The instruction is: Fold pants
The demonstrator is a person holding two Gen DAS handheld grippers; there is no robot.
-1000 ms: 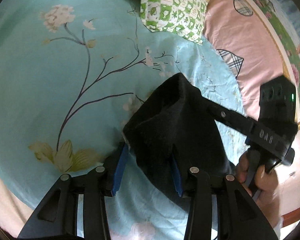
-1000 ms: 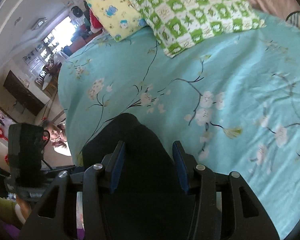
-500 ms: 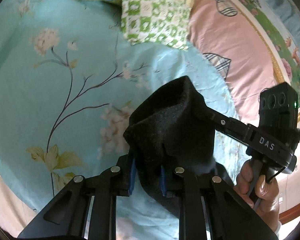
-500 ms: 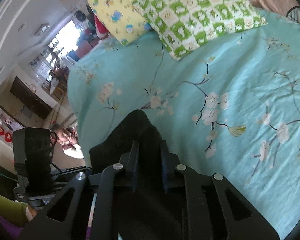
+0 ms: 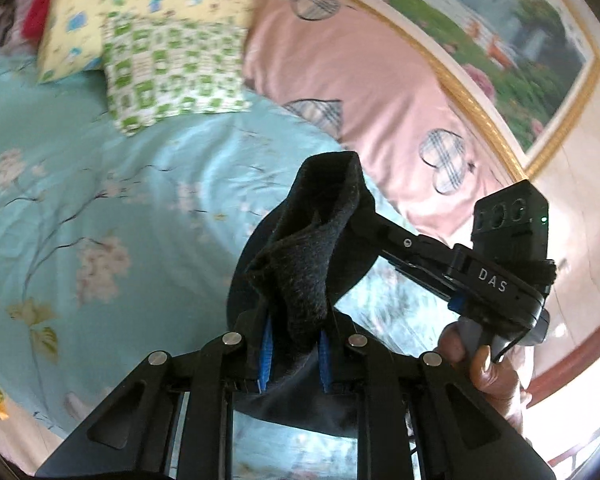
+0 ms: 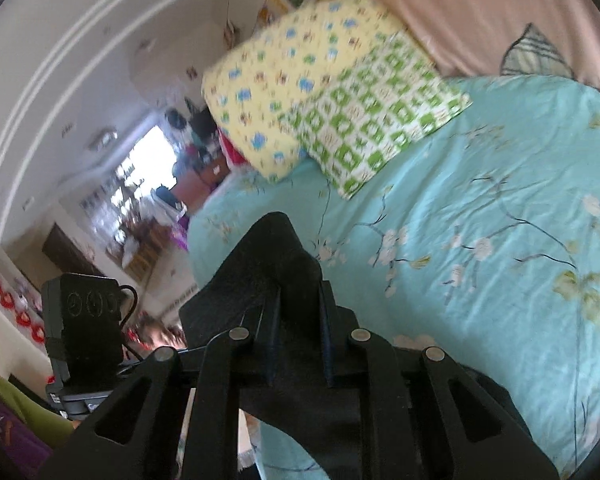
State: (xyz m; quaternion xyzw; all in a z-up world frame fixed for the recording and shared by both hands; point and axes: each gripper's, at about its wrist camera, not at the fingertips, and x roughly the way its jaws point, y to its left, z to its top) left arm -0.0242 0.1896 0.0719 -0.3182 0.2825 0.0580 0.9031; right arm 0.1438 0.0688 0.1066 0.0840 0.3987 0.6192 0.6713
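Black pants [image 5: 312,252] hang bunched above the turquoise flowered bedsheet [image 5: 100,208]. My left gripper [image 5: 294,354] is shut on one fold of the dark fabric, its blue pads pressed against it. The right gripper [image 5: 364,220] shows in the left wrist view as a black arm reaching in from the right, a hand on its handle, clamping the same cloth. In the right wrist view the right gripper [image 6: 298,340] is shut on the pants [image 6: 272,264], which rise in a peak in front of the fingers. The rest of the pants droops below, out of sight.
A green-checked pillow [image 5: 168,72] and a yellow patterned pillow [image 5: 140,8] lie at the head of the bed, beside a pink headboard cover [image 5: 360,80]. A framed picture [image 5: 480,32] hangs above. The left gripper's camera box [image 6: 84,316] sits at the right view's lower left.
Both grippers closed from open onto the black pants, then rose and swung, lifting the fabric off the sheet. The pillows and headboard have come further into both views.
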